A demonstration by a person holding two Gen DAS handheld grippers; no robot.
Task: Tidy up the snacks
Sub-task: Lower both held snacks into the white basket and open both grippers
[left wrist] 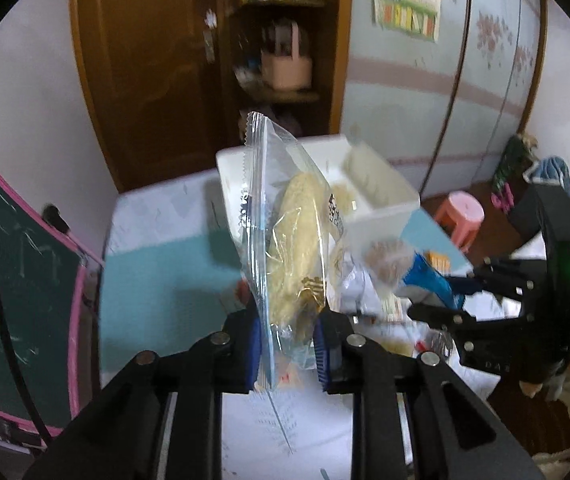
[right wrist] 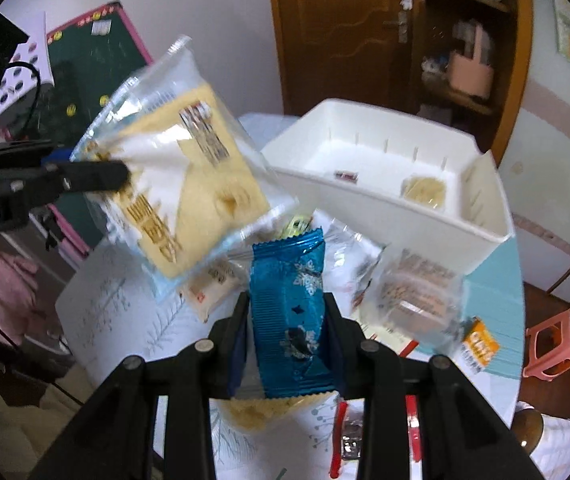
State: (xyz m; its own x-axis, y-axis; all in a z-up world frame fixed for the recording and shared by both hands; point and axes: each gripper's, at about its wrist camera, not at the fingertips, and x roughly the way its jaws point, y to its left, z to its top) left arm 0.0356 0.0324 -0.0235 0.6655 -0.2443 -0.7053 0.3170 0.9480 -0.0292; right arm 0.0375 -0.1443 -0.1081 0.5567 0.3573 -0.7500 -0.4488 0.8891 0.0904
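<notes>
My left gripper (left wrist: 288, 350) is shut on a clear packet with a pale yellow cracker (left wrist: 293, 248), held edge-on above the table. The right wrist view shows that same cracker packet (right wrist: 177, 184) flat, pinched at the left by the left gripper (right wrist: 97, 178). My right gripper (right wrist: 287, 340) is shut on a blue foil snack packet (right wrist: 291, 316), also lifted; from the left wrist view the blue packet (left wrist: 431, 282) hangs in the right gripper (left wrist: 451, 300). Beyond them stands a white plastic bin (right wrist: 481, 216), (left wrist: 389, 208) holding a small dark sweet (right wrist: 346, 176) and a small yellow cracker pack (right wrist: 423, 192).
Several loose snack packets (right wrist: 417, 292) lie on the white and teal tablecloth (left wrist: 157, 276) below the grippers, with an orange packet (right wrist: 481, 344) near the right edge. A green chalkboard (left wrist: 9, 280) stands left, a pink stool (right wrist: 561, 340) right, a wooden door (right wrist: 337, 32) behind.
</notes>
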